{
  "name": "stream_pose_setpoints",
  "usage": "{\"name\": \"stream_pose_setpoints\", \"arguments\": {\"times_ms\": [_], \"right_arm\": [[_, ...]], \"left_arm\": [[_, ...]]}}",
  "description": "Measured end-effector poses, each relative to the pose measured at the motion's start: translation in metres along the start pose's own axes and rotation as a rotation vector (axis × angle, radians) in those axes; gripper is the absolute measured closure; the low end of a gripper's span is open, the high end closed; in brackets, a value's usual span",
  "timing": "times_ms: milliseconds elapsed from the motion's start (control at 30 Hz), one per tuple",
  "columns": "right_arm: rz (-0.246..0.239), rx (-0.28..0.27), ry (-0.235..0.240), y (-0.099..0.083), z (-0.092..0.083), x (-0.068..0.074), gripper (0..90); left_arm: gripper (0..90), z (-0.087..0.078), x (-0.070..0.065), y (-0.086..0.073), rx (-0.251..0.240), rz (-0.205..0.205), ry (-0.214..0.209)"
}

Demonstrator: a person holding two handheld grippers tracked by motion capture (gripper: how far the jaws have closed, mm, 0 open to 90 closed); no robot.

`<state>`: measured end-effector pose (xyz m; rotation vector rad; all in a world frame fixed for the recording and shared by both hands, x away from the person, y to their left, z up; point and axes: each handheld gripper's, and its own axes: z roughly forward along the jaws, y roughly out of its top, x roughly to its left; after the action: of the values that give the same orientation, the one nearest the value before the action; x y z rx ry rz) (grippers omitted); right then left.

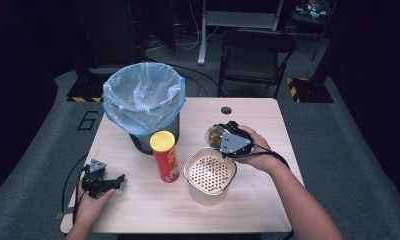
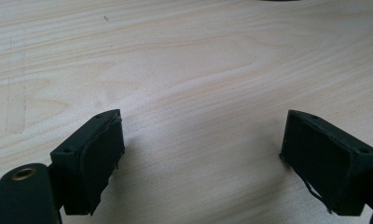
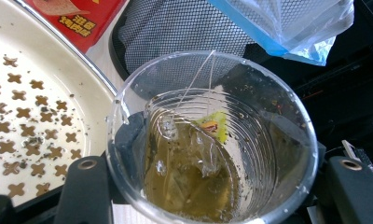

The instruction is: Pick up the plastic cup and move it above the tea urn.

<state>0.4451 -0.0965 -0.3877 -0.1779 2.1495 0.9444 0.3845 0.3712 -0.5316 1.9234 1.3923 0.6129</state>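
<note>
Here the right tool is clenched around a clear plastic cup holding tea and a teabag, tilted just above the rim of the perforated strainer pot. The left tool rests released on the worktop.

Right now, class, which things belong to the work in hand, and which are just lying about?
In use:
- right hand-held gripper, clamped on the clear cup
- tea bag and liquid in it
- perforated strainer pot beside it

Lying about:
- bin with blue liner
- red crisp can
- left hand-held gripper, open over bare table
</note>
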Motion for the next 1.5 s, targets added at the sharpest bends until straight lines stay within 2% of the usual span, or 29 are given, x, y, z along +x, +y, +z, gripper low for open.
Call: {"name": "stream_pose_setpoints", "arguments": {"times_ms": [100, 200, 300, 333, 367, 400, 433, 467, 500, 567, 600, 633, 667, 700, 733, 767, 800, 833, 867, 900, 933, 967, 1000, 1067, 1133, 1167, 1300, 1400, 1500], "right_arm": [[-0.008, 0.003, -0.005, 0.0, -0.001, 0.001, 36.1], [-0.053, 0.009, -0.015, 0.003, -0.002, 0.006, 36.3], [-0.075, 0.009, -0.018, 0.004, -0.002, 0.008, 36.4], [-0.107, 0.016, -0.031, 0.006, -0.002, 0.011, 36.6], [-0.107, 0.016, -0.031, 0.006, -0.002, 0.011, 36.6], [-0.153, 0.025, -0.05, 0.008, -0.002, 0.015, 36.8], [-0.153, 0.025, -0.05, 0.008, -0.002, 0.015, 36.8], [-0.214, 0.035, -0.059, 0.01, -0.002, 0.019, 37.0], [-0.214, 0.035, -0.059, 0.01, -0.002, 0.019, 37.0], [-0.301, 0.064, -0.097, 0.015, -0.003, 0.027, 37.4], [-0.301, 0.064, -0.097, 0.015, -0.003, 0.027, 37.4], [-0.413, 0.102, -0.15, 0.018, -0.001, 0.034, 37.6], [-0.459, 0.115, -0.175, 0.019, 0.0, 0.037, 37.6], [-0.459, 0.115, -0.175, 0.019, 0.0, 0.037, 37.6], [-0.564, 0.147, -0.209, 0.023, 0.002, 0.043, 37.7], [-0.611, 0.152, -0.222, 0.024, 0.003, 0.046, 37.7], [-0.611, 0.152, -0.222, 0.024, 0.003, 0.046, 37.7], [-0.691, 0.162, -0.25, 0.027, 0.005, 0.051, 37.8], [-0.691, 0.162, -0.25, 0.027, 0.005, 0.051, 37.8], [-0.744, 0.171, -0.271, 0.028, 0.005, 0.054, 37.8], [-0.855, 0.187, -0.291, 0.031, 0.006, 0.062, 37.8], [-0.912, 0.196, -0.299, 0.032, 0.006, 0.063, 37.8], [-0.912, 0.196, -0.299, 0.032, 0.006, 0.063, 37.8], [-1.028, 0.207, -0.32, 0.034, 0.007, 0.07, 37.8], [-1.065, 0.212, -0.34, 0.034, 0.007, 0.073, 37.7], [-1.079, 0.234, -0.294, 0.034, 0.007, 0.074, 37.7], [-1.105, 0.237, -0.292, 0.035, 0.007, 0.075, 37.6], [-1.078, 0.23, -0.305, 0.035, 0.006, 0.075, 37.5], [-1.065, 0.239, -0.298, 0.035, 0.005, 0.074, 37.4]], "left_arm": [[12.8, 0.0, 0.0, 0.0, 0.0, 0.0, 0.0], [12.8, 0.0, 0.0, 0.0, 0.0, 0.0, 0.0], [12.8, 0.0, 0.0, 0.0, 0.0, 0.0, 0.0], [12.8, 0.0, 0.0, 0.0, 0.0, 0.0, 0.0], [12.8, 0.0, 0.0, 0.0, 0.0, -0.001, 0.0], [12.8, 0.0, 0.0, 0.0, -0.001, -0.001, 0.0], [12.8, 0.0, 0.0, 0.0, -0.001, -0.001, 0.0], [12.8, 0.0, 0.0, 0.0, 0.0, 0.0, 0.0], [12.8, 0.0, 0.0, 0.0, 0.0, 0.0, 0.0], [12.8, 0.0, 0.0, 0.0, 0.0, 0.0, 0.0], [12.8, 0.0, 0.0, 0.0, 0.0, 0.0, 0.0], [12.8, 0.0, 0.0, 0.0, 0.0, 0.0, 0.0], [12.8, 0.0, 0.0, 0.0, 0.0, 0.0, 0.0], [12.8, 0.0, 0.0, 0.0, 0.0, 0.0, 0.0], [12.8, 0.0, 0.0, 0.0, 0.0, -0.001, 0.0], [12.8, 0.0, 0.0, 0.0, 0.0, -0.001, 0.0], [12.8, 0.0, 0.0, 0.0, 0.0, -0.001, 0.0], [12.8, 0.0, 0.0, 0.0, 0.0, -0.001, 0.0], [12.8, 0.0, 0.0, 0.0, 0.0, 0.0, 0.0], [12.8, 0.0, 0.0, 0.0, 0.0, 0.0, 0.0], [12.8, 0.0, 0.0, 0.0, 0.0, 0.0, 0.0], [12.8, 0.0, 0.0, 0.0, 0.0, 0.0, 0.0], [12.8, 0.0, 0.0, 0.0, 0.0, 0.0, 0.0], [12.8, 0.0, 0.0, 0.0, 0.0, -0.001, 0.0], [12.8, 0.0, 0.0, 0.0, -0.001, 0.003, -0.004], [12.8, 0.0, 0.0, 0.0, 0.0, 0.004, -0.005], [12.8, 0.0, 0.0, 0.0, 0.0, 0.005, -0.005], [12.8, 0.0, 0.0, 0.0, 0.0, 0.004, -0.005], [12.8, 0.0, 0.0, 0.0, 0.0, 0.005, -0.005]]}}
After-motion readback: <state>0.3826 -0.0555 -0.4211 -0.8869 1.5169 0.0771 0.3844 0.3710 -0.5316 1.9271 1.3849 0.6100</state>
